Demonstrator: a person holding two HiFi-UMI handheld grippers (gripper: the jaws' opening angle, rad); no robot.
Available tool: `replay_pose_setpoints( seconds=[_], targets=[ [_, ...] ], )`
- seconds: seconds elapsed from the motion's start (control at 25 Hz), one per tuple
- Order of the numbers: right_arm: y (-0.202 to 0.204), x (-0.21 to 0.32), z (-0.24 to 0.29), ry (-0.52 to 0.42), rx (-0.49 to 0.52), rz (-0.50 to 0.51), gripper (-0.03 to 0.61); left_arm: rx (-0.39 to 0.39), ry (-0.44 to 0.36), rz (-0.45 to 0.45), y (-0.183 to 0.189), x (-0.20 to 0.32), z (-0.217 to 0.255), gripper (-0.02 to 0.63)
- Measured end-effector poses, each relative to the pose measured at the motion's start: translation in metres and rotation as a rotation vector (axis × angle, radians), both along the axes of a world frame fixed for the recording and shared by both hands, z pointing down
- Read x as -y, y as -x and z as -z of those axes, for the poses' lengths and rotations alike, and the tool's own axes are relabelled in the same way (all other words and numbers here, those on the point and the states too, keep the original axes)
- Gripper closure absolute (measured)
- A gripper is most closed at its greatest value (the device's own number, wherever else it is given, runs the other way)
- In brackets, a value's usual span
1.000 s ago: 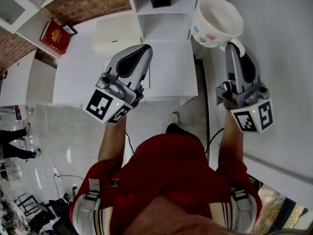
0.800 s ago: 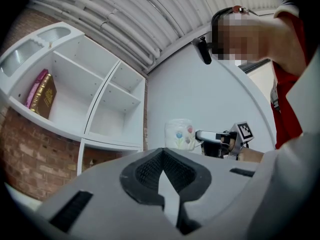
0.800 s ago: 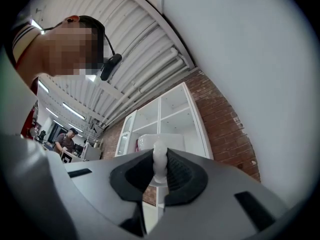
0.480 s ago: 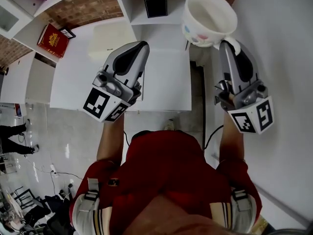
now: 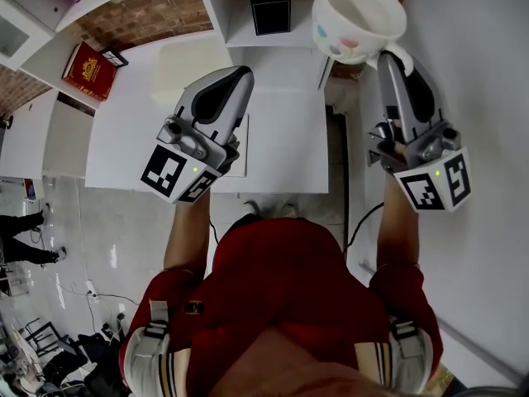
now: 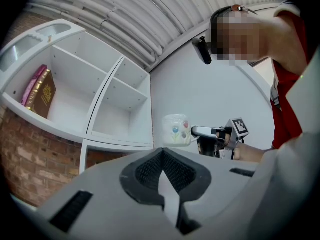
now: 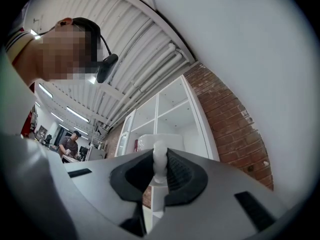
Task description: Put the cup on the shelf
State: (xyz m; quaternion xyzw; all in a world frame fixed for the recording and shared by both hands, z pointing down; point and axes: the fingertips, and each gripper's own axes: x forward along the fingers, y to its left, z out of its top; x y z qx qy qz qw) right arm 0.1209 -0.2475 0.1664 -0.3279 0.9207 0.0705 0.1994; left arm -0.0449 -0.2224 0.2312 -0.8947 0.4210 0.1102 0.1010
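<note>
A white cup [image 5: 359,15] with coloured flower dots hangs in the air at the top right of the head view, mouth towards the camera. My right gripper [image 5: 395,60] is shut on its handle. In the right gripper view the white handle [image 7: 159,160] is pinched between the pads, with the cup body [image 7: 161,141] just beyond. My left gripper [image 5: 227,81] is shut and holds nothing. It points at the white shelf unit [image 5: 235,25]. From the left gripper view the cup [image 6: 176,130] hangs level beside the shelf [image 6: 125,104].
A black box [image 5: 270,7] stands in one shelf compartment. A red book [image 5: 91,66] lies on a side shelf, and upright books [image 6: 39,91] fill a left compartment. A white cabinet top [image 5: 157,131] lies below the grippers. A white wall [image 5: 479,98] runs along the right.
The right gripper has carried the cup a little forward, nearer the shelf's edge. The person has stepped closer to the cabinet. The left gripper has hardly moved.
</note>
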Motion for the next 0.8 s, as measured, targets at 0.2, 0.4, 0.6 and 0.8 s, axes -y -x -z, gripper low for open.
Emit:
replay_pose_setpoints(
  seconds=[0.2, 0.4, 0.6, 0.8],
  targets=[
    [0.014, 0.016, 0.028, -0.015, 0.005, -0.028, 0.538, -0.004, -0.016, -0.040, 0.013, 0.009, 0.009, 0.609],
    [0.016, 0.025, 0.034, -0.045, -0.001, -0.068, 0.538, -0.004, -0.038, -0.081, 0.009, 0.005, -0.006, 0.609],
    [0.041, 0.049, 0.063, -0.066, -0.041, -0.092, 0.538, -0.020, -0.027, -0.123, 0.021, 0.018, -0.003, 0.609],
    [0.062, 0.080, 0.081, -0.022, -0.040, -0.109, 0.538, -0.037, -0.017, -0.141, 0.042, 0.027, 0.005, 0.609]
  ],
)
